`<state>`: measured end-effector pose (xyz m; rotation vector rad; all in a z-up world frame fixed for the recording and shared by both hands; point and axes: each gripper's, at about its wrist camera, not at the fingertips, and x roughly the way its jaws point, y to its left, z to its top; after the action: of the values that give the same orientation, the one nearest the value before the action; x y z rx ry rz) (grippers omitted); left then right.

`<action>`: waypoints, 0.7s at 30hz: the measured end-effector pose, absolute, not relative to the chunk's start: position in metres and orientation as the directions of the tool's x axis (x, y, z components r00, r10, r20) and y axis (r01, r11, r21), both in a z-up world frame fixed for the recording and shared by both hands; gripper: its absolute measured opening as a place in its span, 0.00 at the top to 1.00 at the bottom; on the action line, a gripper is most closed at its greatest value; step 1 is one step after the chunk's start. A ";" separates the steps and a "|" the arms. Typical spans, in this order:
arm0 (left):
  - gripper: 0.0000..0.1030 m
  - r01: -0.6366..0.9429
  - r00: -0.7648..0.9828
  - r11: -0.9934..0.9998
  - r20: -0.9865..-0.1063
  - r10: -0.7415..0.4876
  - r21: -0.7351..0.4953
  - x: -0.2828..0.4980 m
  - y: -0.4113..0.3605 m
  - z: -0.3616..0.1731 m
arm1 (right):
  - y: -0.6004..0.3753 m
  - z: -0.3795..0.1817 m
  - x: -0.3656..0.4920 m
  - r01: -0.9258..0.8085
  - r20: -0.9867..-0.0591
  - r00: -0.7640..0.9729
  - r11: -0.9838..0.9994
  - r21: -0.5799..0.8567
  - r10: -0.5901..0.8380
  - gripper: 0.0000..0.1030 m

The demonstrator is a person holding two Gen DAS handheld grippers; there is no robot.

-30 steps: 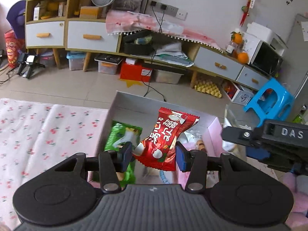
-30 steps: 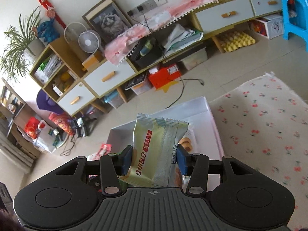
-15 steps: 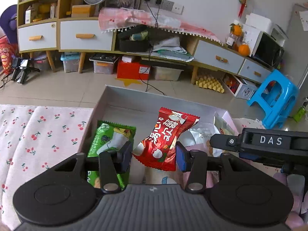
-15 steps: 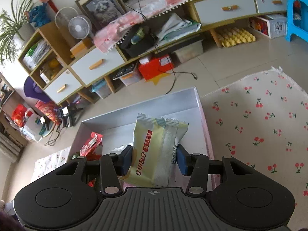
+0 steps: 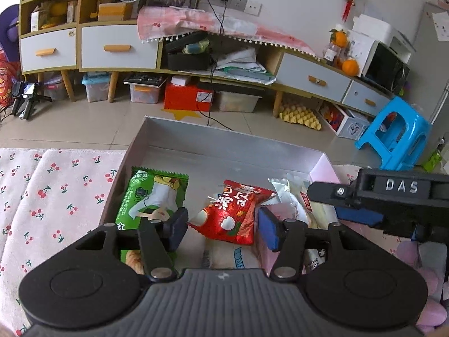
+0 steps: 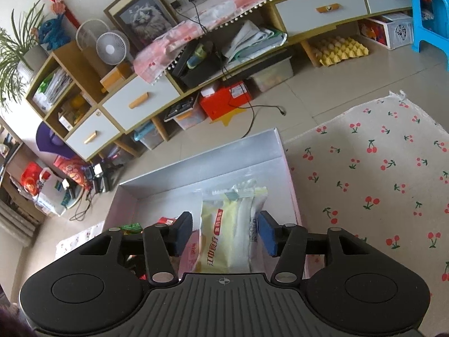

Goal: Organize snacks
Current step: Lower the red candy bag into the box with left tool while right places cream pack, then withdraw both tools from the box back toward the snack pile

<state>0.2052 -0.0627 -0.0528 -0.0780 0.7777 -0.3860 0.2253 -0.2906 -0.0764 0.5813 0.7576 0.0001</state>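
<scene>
In box (image 5: pixel 174 151), near front edge: left gripper (image 5: pixel 221 226) jaws just opening, pads clearing red packet (image 5: pixel 234 219), now lying loose. Right gripper (image 6: pixel 226 230) likewise releasing yellow packet (image 6: pixel 230 224) by right wall. Both crinkly film pouches, light, soft, slippery, likely crushable; taking by sealed edges looking safest. Green packet (image 5: pixel 153 196) lying flat along left wall.
</scene>
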 end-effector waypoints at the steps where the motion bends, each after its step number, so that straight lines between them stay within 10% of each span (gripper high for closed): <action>1: 0.46 0.314 0.642 0.927 -0.673 -0.368 -0.207 0.205 -0.064 -0.053 | -0.292 -0.076 0.225 0.206 -0.646 0.735 0.842 0.499 0.203 0.46; 21: 0.21 0.314 0.642 0.934 -0.686 -0.343 -0.173 0.170 -0.050 -0.019 | -0.285 -0.038 0.186 0.200 -0.670 0.730 0.893 0.403 0.139 0.30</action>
<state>0.1700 -0.0497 -0.0191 -0.0394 0.7893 -0.3745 0.1859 -0.2849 -0.0378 0.4769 0.7599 -0.0347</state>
